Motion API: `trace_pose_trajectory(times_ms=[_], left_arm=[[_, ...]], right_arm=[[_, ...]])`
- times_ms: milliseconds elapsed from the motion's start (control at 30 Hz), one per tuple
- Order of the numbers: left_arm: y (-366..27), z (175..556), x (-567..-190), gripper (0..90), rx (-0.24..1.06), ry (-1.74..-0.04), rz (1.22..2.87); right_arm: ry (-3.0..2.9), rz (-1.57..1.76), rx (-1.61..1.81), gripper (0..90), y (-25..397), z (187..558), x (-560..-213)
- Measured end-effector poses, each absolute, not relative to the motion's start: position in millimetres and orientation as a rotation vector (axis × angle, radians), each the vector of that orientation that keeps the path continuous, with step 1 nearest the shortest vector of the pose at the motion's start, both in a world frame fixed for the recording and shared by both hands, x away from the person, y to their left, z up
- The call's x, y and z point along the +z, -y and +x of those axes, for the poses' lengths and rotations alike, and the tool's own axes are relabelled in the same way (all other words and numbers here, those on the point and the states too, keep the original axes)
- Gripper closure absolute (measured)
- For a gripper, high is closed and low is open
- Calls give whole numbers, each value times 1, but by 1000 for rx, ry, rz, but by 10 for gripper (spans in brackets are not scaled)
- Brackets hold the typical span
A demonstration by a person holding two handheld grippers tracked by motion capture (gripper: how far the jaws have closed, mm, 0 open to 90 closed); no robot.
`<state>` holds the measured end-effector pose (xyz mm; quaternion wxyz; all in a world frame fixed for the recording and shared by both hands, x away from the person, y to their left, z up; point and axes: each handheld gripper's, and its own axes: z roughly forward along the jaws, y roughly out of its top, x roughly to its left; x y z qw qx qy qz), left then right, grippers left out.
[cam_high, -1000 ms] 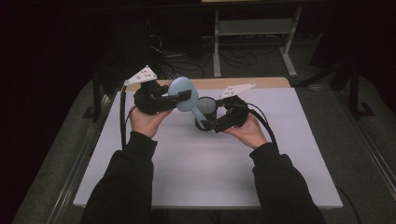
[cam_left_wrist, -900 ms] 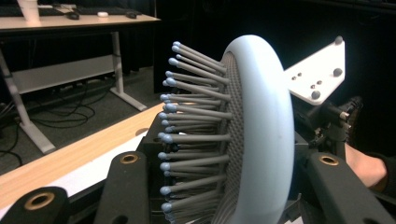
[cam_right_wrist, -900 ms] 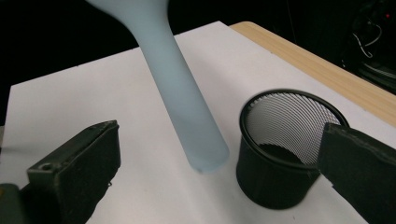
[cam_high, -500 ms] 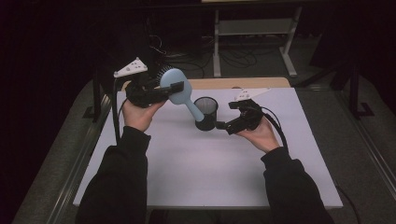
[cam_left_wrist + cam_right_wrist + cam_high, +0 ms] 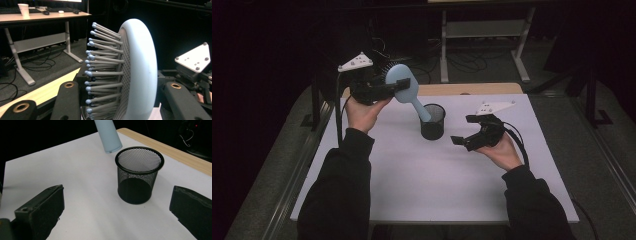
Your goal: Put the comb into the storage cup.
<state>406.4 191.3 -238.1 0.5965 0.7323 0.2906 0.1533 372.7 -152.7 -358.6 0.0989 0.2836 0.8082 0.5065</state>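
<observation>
The left gripper view alone showed the bristles of one hairbrush (image 5: 117, 72), clamped in the left gripper (image 5: 384, 90), handle tip just above one mesh cup (image 5: 432, 121) on the table (image 5: 412, 175); the right gripper (image 5: 466, 134) stood wide, empty

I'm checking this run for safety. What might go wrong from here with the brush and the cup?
1. The left gripper holds the hairbrush by its head, handle tip beside the mesh cup's rim; a swing may tip the light cup.
2. The right gripper is open and off the cup, so nothing steadies it.
3. The jaws pinch a rounded head; it may slip.
</observation>
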Motion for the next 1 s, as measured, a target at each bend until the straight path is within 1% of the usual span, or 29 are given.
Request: trace_pose_trajectory(times_ms=[600,1000], left_arm=[[-193,429,-242,522,379,-710,1660],[-191,444,-249,522,370,-727,1638]], right_arm=[[-2342,883,1499,0,184,353,-368],[-2310,921,1498,0,203,343,-374]])
